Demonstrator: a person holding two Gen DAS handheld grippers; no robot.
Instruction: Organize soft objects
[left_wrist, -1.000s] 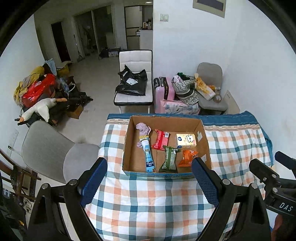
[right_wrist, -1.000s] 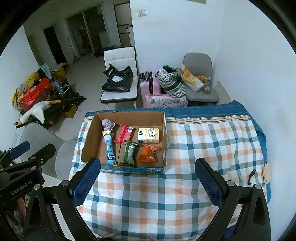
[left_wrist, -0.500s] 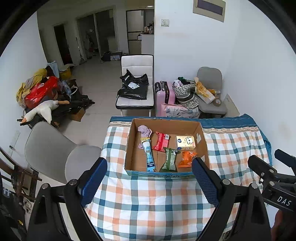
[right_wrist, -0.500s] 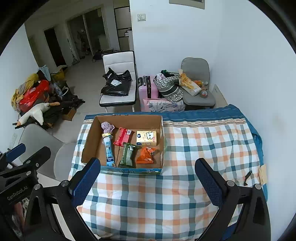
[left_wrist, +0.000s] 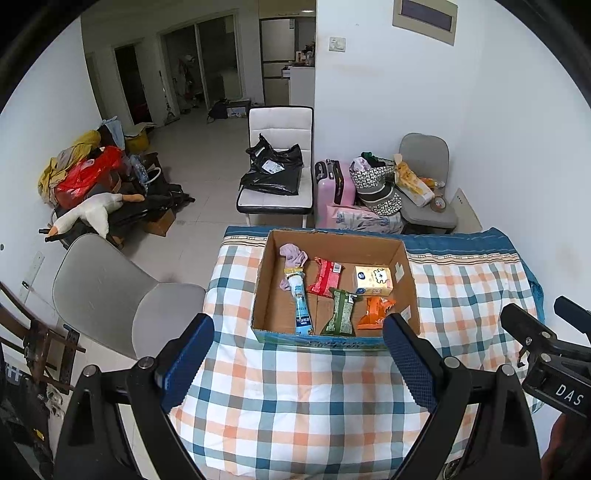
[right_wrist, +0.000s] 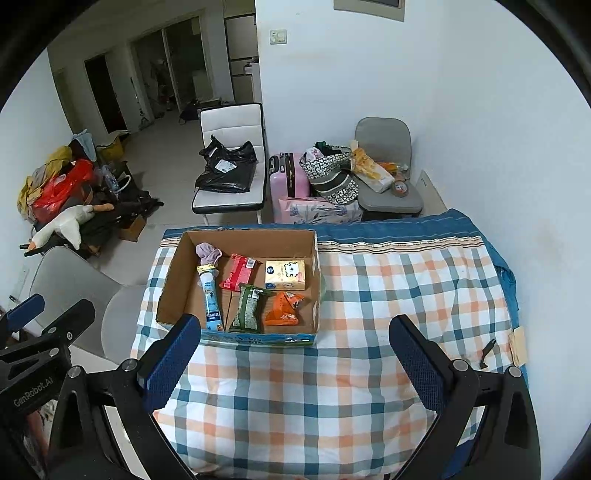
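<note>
A cardboard box (left_wrist: 404, 273) stands on the checked cloth (left_wrist: 295, 398). It holds a lilac cloth (left_wrist: 292, 254), a blue tube (left_wrist: 302, 306), a red packet (left_wrist: 327, 277), a yellow tissue pack (left_wrist: 373, 280), a green packet (left_wrist: 341, 312) and an orange packet (left_wrist: 375, 314). The box (right_wrist: 173, 273) also shows in the right wrist view. My left gripper (left_wrist: 297, 354) is open and empty, high above the near cloth. My right gripper (right_wrist: 293, 354) is open and empty, above the cloth to the right of the box.
A grey chair (left_wrist: 110, 291) stands left of the table. A white chair with a black bag (left_wrist: 275, 173), a pink suitcase (left_wrist: 334, 182) and a loaded grey chair (left_wrist: 424, 177) stand beyond. A small dark tool (right_wrist: 487, 352) lies near the cloth's right edge.
Both grippers have risen and pulled back a little, so the box and table look smaller and farther. Both stay open and empty.
</note>
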